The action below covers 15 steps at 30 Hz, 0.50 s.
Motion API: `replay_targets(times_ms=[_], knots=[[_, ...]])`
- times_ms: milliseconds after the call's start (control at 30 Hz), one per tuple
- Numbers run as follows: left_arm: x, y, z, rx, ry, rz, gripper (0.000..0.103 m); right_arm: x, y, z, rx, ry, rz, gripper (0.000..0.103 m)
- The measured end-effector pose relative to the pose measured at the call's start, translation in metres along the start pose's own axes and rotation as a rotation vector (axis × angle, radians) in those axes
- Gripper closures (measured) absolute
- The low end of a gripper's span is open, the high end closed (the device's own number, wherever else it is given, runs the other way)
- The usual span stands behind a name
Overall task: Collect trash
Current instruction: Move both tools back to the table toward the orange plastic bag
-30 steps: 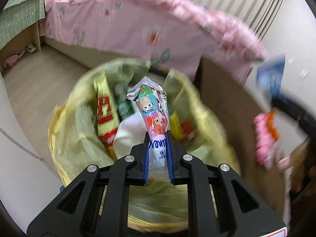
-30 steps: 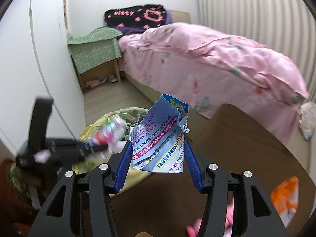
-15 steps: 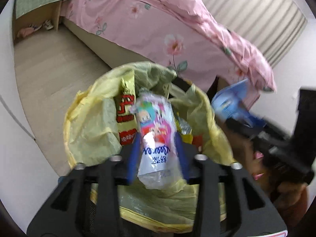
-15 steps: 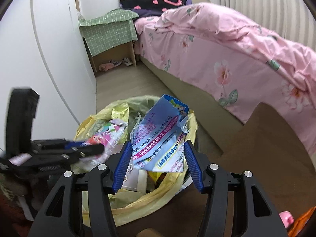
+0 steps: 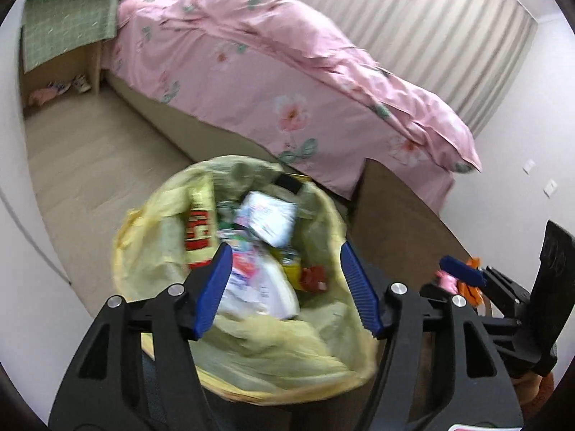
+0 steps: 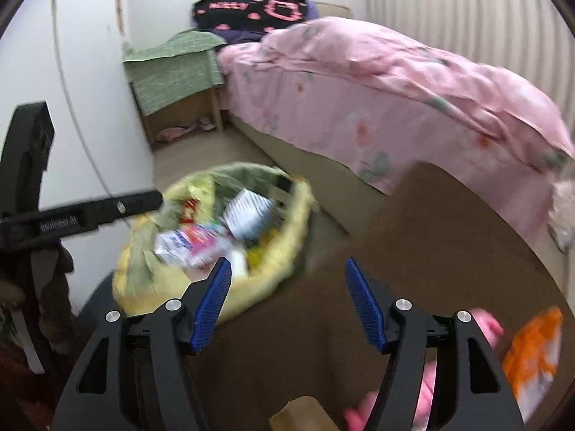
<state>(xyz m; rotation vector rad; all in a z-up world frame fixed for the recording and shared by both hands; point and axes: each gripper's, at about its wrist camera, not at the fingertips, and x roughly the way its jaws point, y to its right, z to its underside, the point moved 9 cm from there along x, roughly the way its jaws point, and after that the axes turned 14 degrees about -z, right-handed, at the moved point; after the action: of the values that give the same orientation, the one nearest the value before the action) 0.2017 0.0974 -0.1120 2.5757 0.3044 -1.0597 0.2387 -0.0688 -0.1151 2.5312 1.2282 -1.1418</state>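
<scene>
A bin lined with a yellow bag (image 5: 151,251) stands on the floor, full of wrappers; it also shows in the right wrist view (image 6: 284,248). My left gripper (image 5: 285,283) is open and empty right above the bin. The cartoon wrapper (image 5: 248,269) and the blue-and-white paper (image 5: 269,215) lie inside the bag. My right gripper (image 6: 289,298) is open and empty over the brown table's edge, just right of the bin. An orange wrapper (image 6: 532,344) and a pink wrapper (image 6: 427,388) lie on the table at the lower right.
A bed with a pink floral cover (image 5: 273,82) runs along the far side. A brown table (image 6: 449,251) sits right of the bin. A wooden nightstand with a green cloth (image 6: 176,72) stands by the white wall. Beige floor (image 5: 90,165) lies left of the bin.
Both grippers opened. The cartoon wrapper dropped from the left one and the blue paper from the right one into the bag. The right gripper moved right, off the bin.
</scene>
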Motion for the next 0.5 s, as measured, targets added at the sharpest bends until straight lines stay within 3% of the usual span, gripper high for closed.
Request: replay_targets(times_ms=[300,500], knots=[[-0.021,0.107,0.038,0.238,0.004,0.117,0.041,-0.11,0.072,0.072,0.152,0.099,0.24,0.041],[-0.031,0.16,0.069,0.369,-0.008,0.151,0.041,-0.14,0.114,0.105,0.235,0.142,0.272,0.041]])
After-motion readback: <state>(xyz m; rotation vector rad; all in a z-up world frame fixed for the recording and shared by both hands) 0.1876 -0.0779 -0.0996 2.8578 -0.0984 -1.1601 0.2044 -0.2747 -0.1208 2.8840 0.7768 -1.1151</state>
